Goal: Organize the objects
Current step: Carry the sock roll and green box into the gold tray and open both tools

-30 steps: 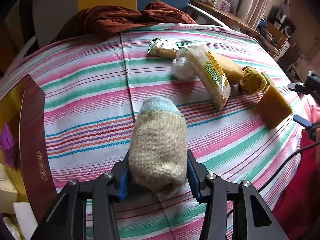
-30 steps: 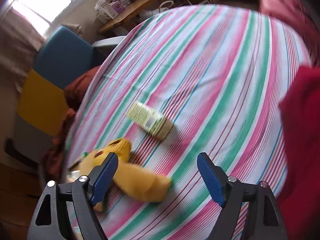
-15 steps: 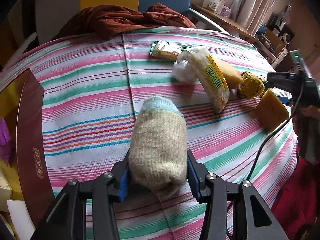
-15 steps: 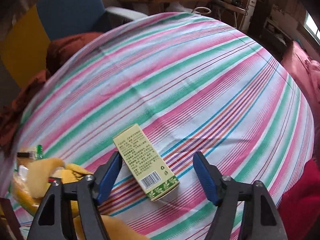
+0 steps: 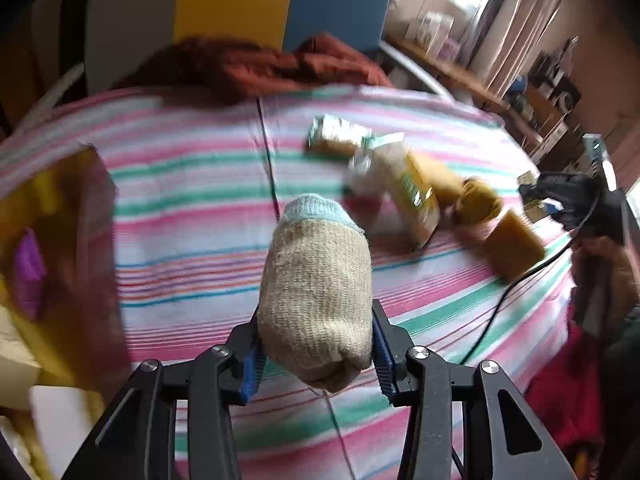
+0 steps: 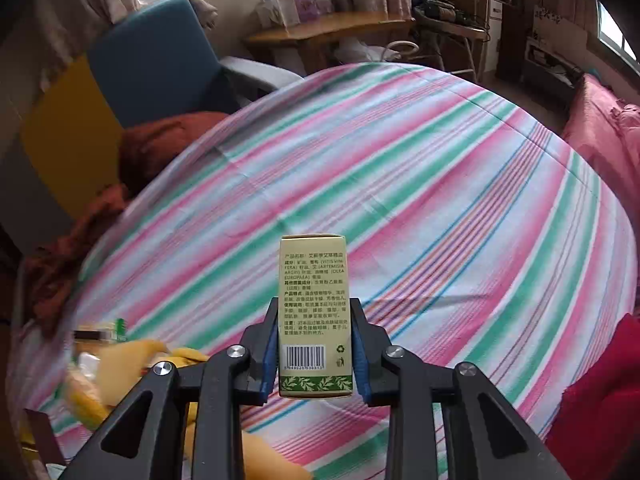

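Right gripper (image 6: 315, 354) clamps the green carton (image 6: 314, 312); left gripper (image 5: 316, 354) clamps the rolled sock (image 5: 316, 284) above the striped sheet (image 5: 192, 232).

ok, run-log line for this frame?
left hand-held gripper: shut on rolled sock | right hand-held gripper: just closed on green box

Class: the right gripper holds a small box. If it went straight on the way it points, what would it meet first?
Probably the bare striped sheet. The right gripper, shut on the box, points down at open cloth; nothing else lies ahead of it, though depth is unclear.
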The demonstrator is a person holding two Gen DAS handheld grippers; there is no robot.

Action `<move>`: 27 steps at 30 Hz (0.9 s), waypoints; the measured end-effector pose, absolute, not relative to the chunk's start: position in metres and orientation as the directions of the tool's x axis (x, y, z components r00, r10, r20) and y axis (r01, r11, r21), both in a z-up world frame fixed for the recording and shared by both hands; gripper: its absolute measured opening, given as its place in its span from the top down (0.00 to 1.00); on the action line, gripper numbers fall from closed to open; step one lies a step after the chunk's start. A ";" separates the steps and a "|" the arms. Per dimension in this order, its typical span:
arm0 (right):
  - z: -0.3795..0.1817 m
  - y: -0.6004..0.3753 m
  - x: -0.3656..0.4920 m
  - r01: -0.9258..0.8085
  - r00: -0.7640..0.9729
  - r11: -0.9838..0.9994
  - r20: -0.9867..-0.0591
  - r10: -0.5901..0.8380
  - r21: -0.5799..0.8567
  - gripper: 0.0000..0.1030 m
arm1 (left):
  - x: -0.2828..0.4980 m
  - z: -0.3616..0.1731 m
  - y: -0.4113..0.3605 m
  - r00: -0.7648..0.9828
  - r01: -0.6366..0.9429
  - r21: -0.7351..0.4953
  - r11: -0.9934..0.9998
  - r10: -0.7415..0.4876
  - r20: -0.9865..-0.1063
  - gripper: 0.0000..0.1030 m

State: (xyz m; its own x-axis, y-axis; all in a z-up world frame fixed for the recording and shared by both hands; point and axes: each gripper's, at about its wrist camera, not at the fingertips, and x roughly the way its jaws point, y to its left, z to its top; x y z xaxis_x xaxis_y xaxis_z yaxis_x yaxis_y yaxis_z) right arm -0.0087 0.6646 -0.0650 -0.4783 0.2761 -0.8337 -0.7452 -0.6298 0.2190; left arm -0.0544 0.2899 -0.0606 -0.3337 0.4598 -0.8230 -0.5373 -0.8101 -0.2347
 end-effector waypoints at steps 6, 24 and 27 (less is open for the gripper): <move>-0.044 0.627 -0.017 -0.612 -0.615 -0.729 -0.765 0.195 0.307 0.71 | -0.039 -0.018 0.247 -0.419 -0.533 -0.244 -0.811 0.503 -0.756 0.55; 0.000 0.436 -0.034 -0.177 -0.626 -0.963 -0.778 -0.048 0.202 0.71 | -0.027 -0.002 0.139 -0.535 -0.428 -0.223 -0.876 0.445 -0.718 0.55; 0.004 0.399 -0.036 -0.106 -0.624 -0.970 -0.775 -0.106 0.218 0.71 | -0.027 -0.002 0.119 -0.554 -0.398 -0.228 -0.888 0.431 -0.712 0.55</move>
State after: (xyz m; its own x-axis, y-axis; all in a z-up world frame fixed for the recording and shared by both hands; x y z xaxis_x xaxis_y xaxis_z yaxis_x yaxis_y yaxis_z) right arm -0.0361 0.3992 0.0040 -0.6236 -0.1057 -0.7746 -0.1059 -0.9703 0.2176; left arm -0.0268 0.1190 -0.0019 -0.5537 0.4314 -0.7123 -0.3984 -0.8883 -0.2284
